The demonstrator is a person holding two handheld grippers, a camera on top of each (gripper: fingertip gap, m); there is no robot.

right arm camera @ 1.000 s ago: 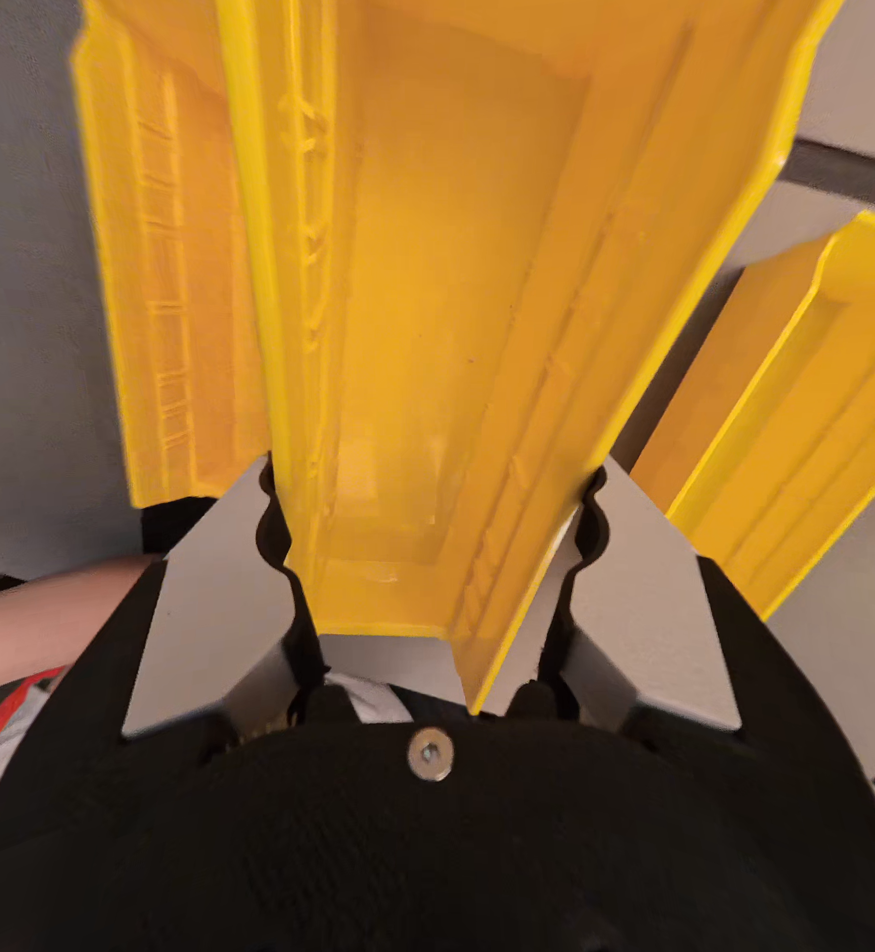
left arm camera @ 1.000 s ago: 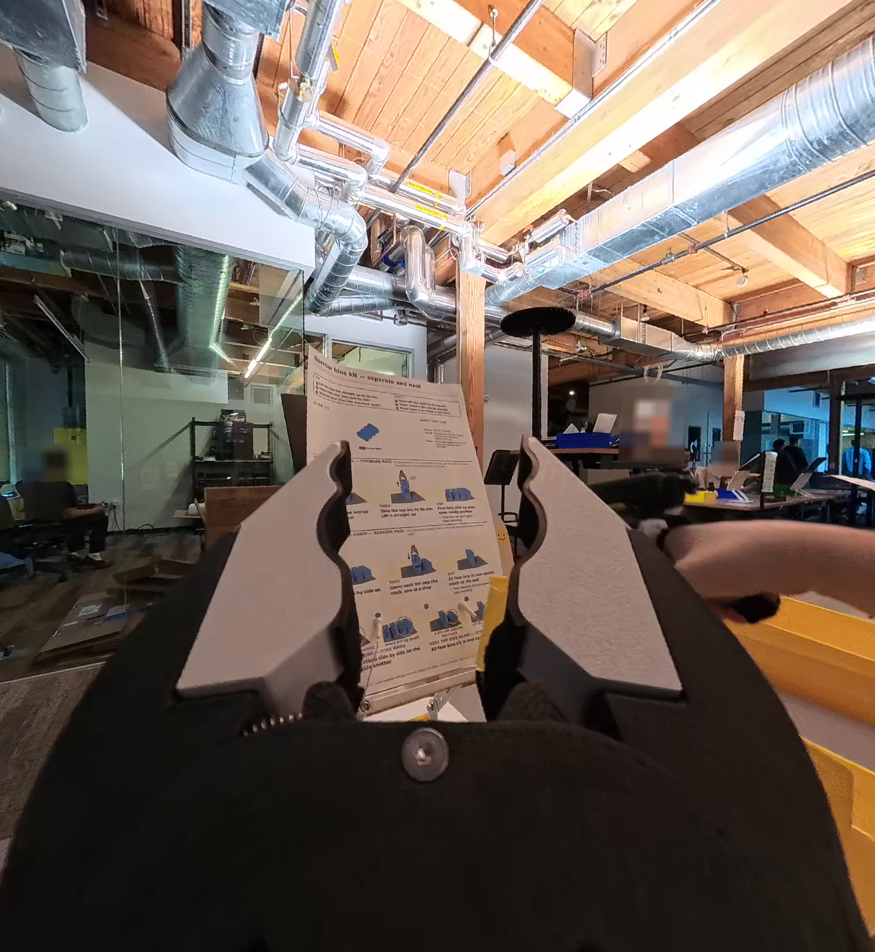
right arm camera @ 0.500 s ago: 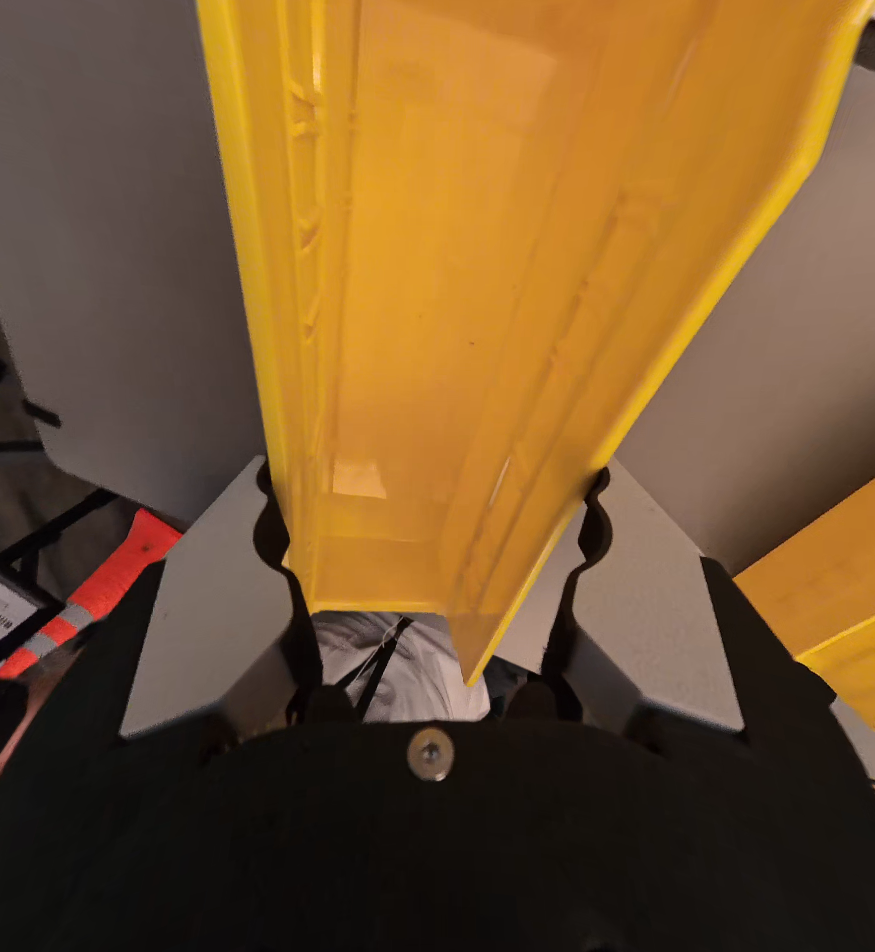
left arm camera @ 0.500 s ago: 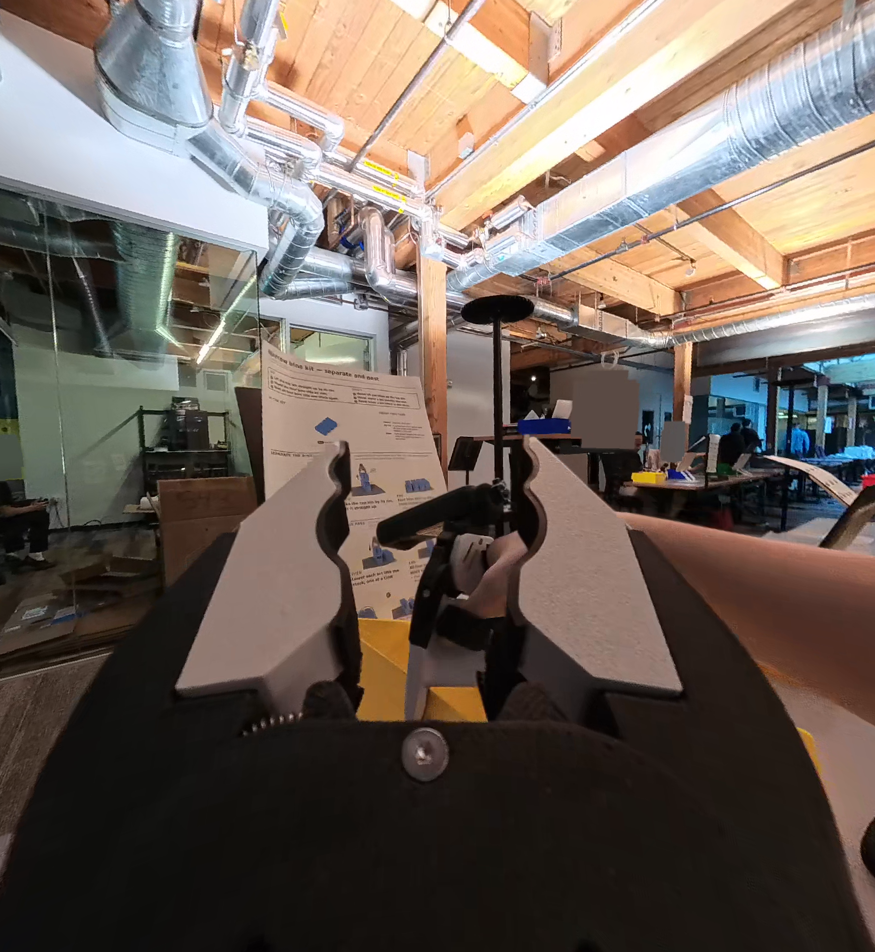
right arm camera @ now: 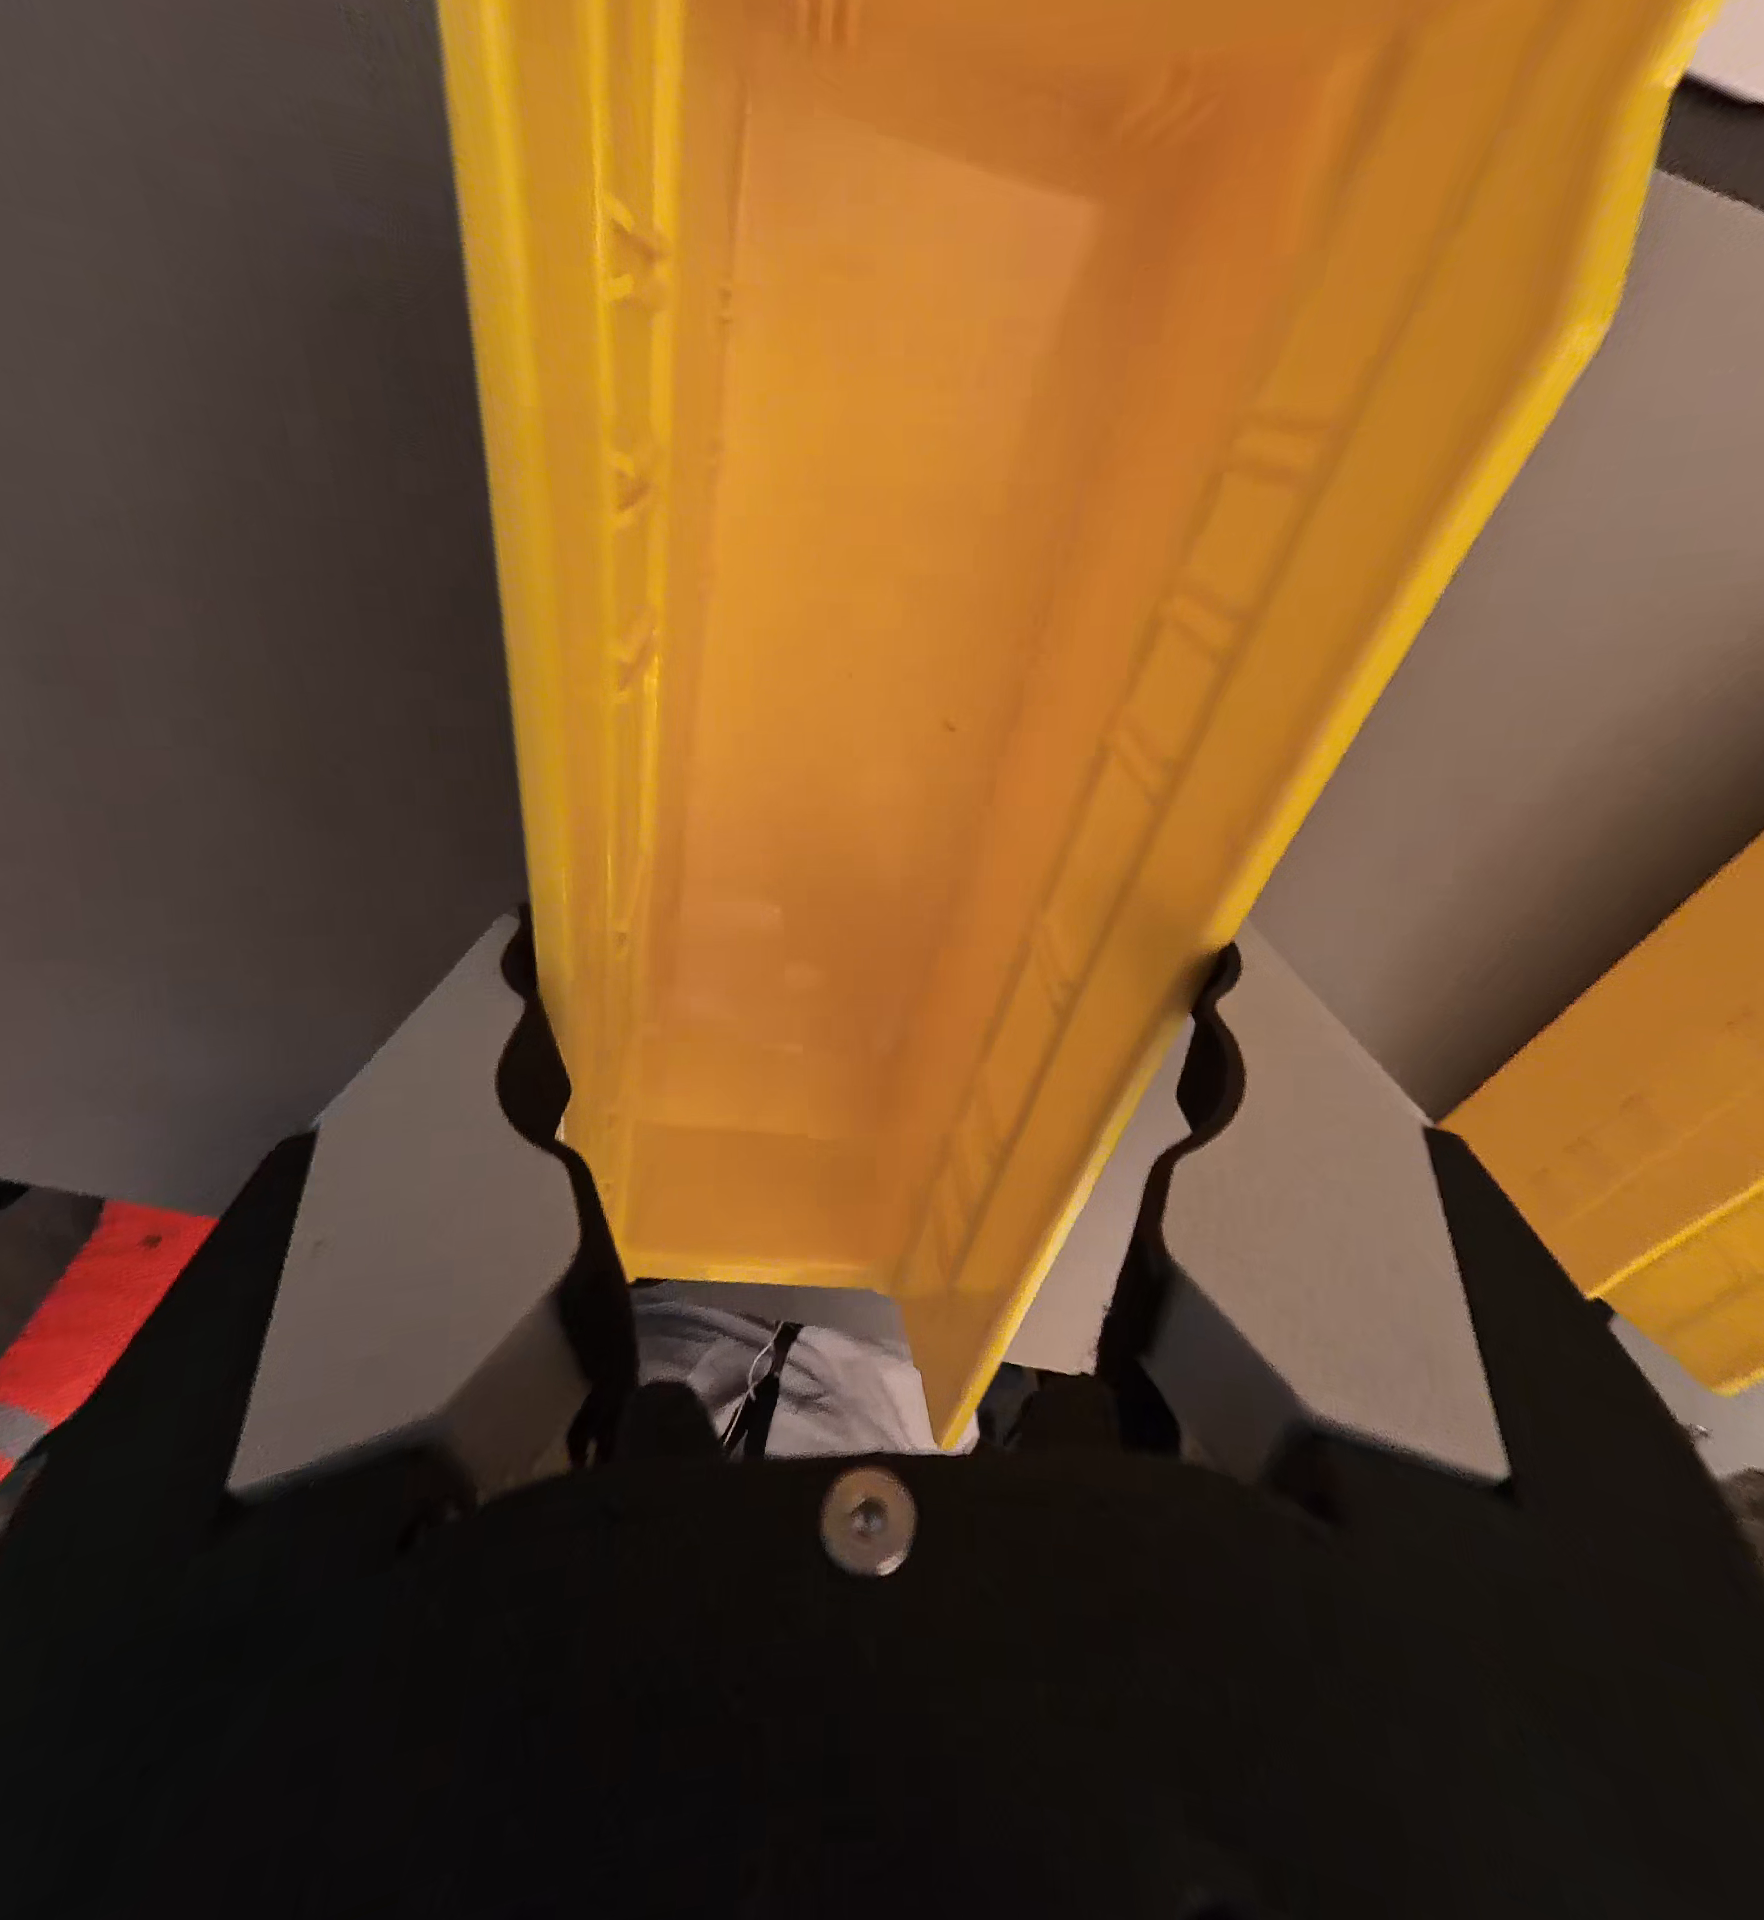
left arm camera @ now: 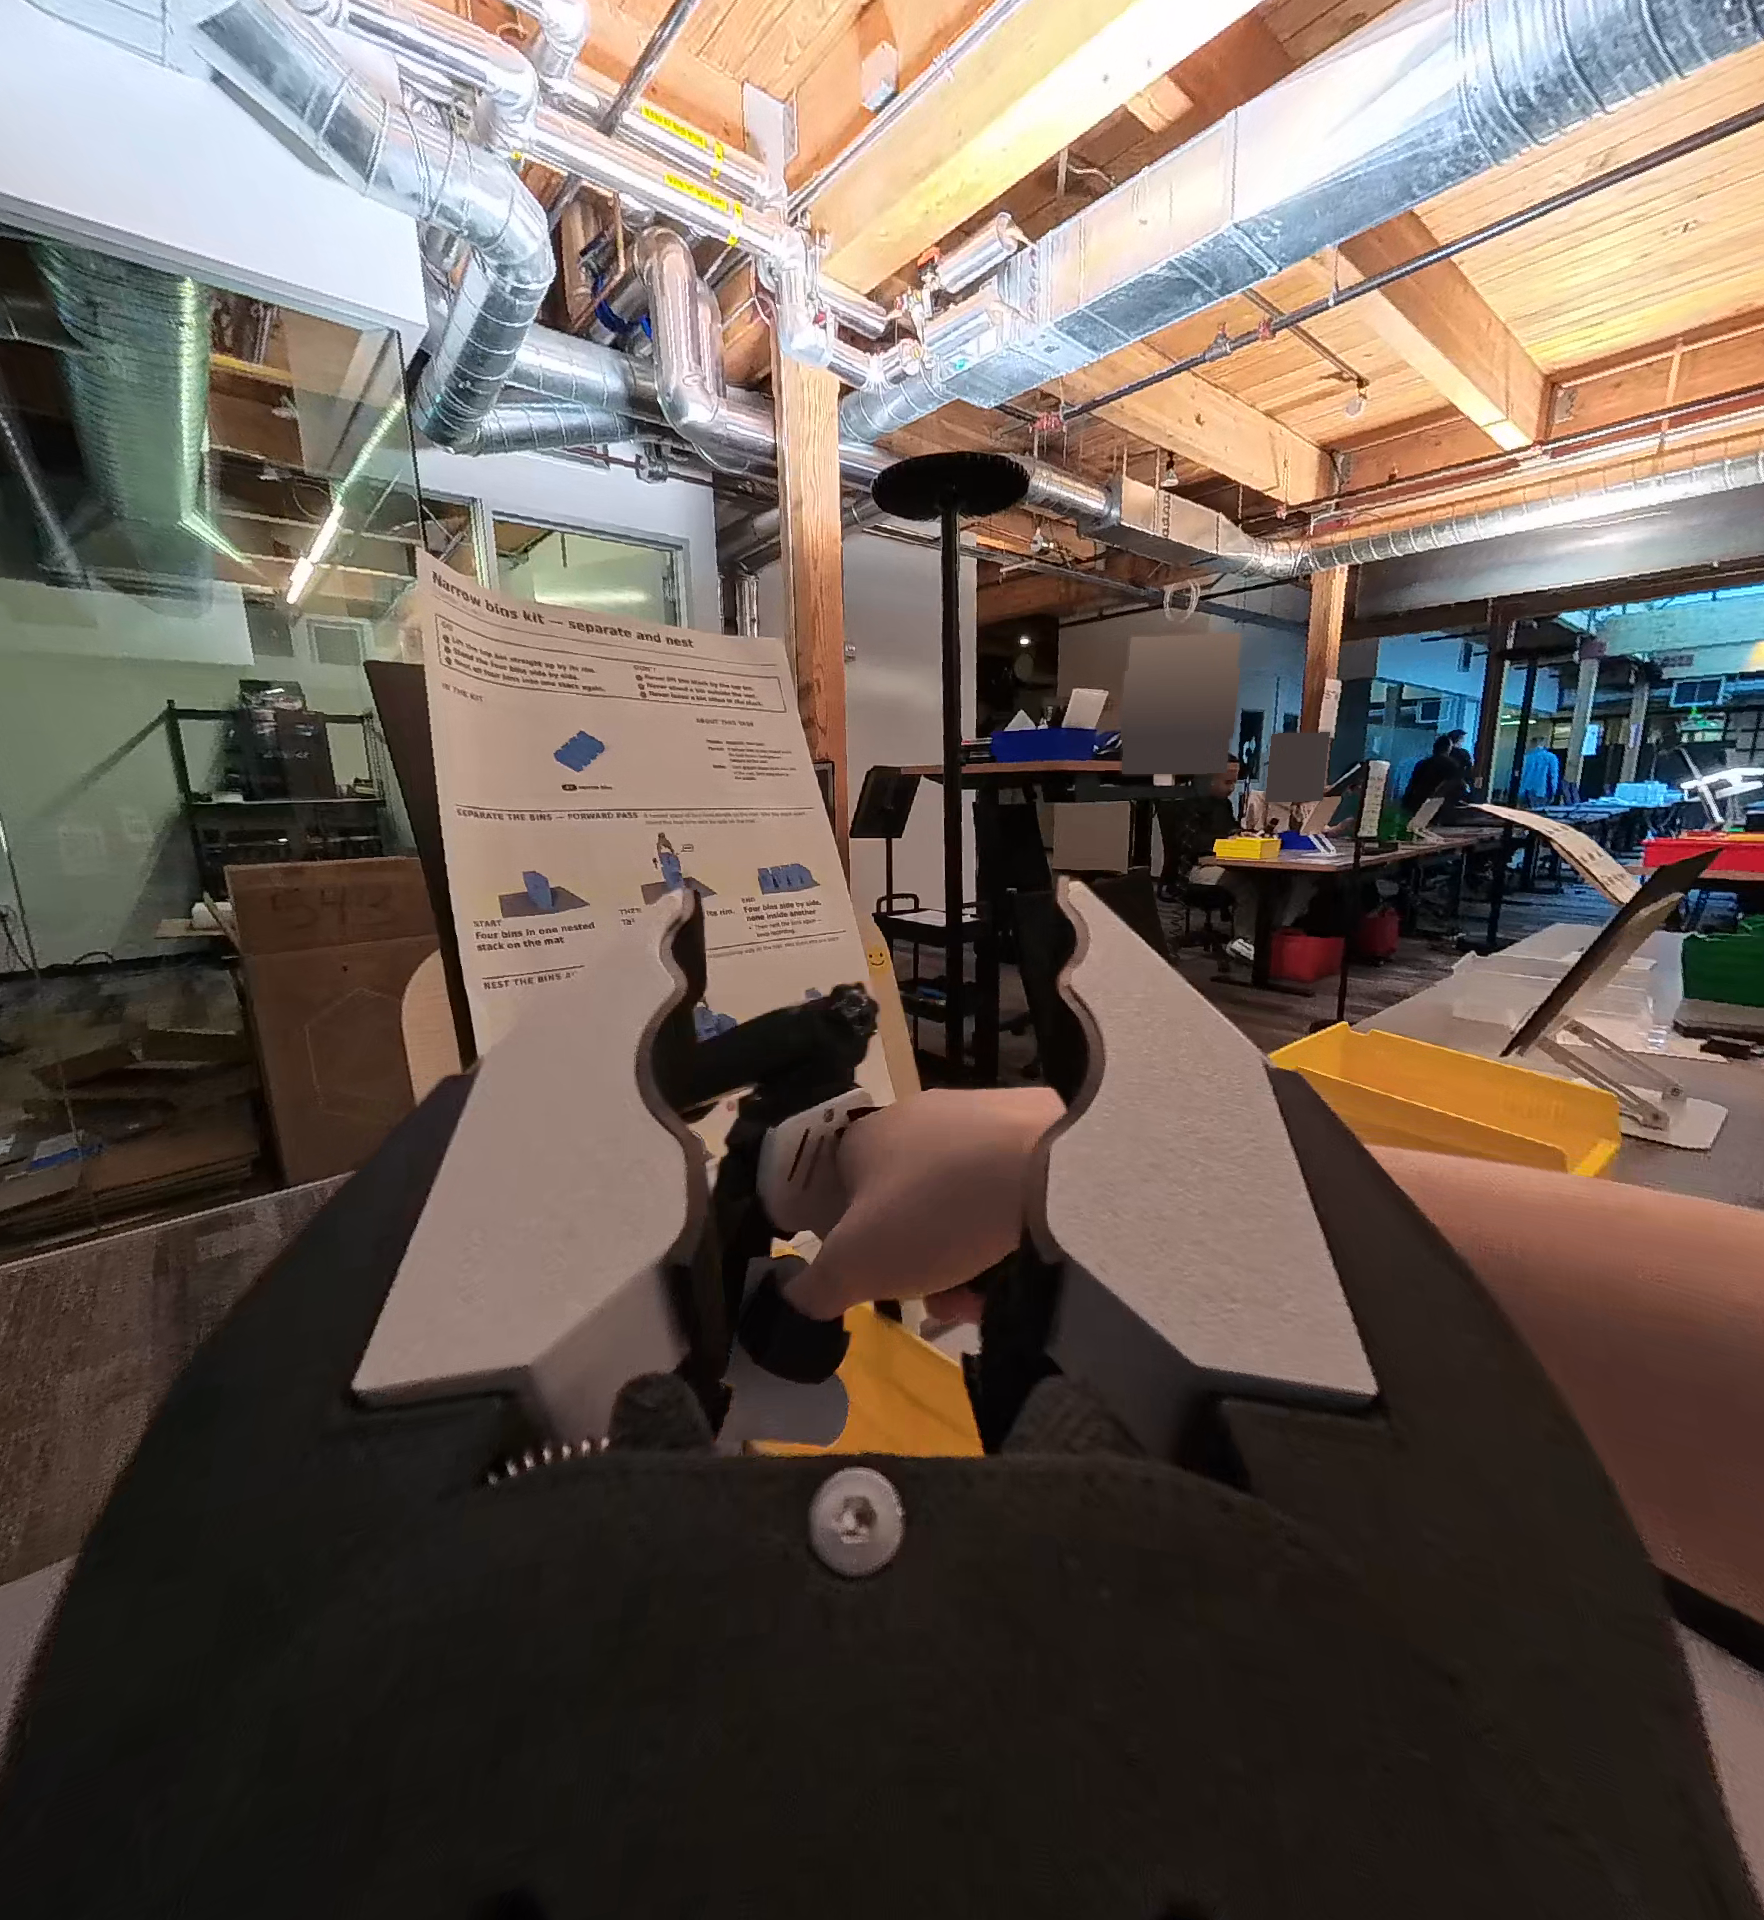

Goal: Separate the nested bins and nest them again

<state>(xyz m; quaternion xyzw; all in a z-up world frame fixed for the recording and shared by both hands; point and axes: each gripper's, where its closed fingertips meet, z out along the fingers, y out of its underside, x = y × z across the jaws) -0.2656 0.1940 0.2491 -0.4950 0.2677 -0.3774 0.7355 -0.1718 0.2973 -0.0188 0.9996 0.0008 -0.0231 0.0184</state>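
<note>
My right gripper is shut on a long yellow bin. Its pads press on the bin's two long sides near the close end, and the bin hangs above the grey table. A second yellow bin lies on the table at the right. My left gripper is open and empty, raised and pointing across the room. Beyond its jaws, the left wrist view shows the right gripper's body, the hand holding it, and part of the held bin. Another yellow bin lies on the table at the right.
A printed instruction sheet stands upright behind the work area, beside a black pole stand. A forearm crosses the lower right of the left wrist view. An orange-red strip lies beyond the table's edge. Desks and people are far behind.
My right gripper has carried the held bin across the table; the bin that lay to its left has left the view. The hand and right gripper have moved in front of my left jaws.
</note>
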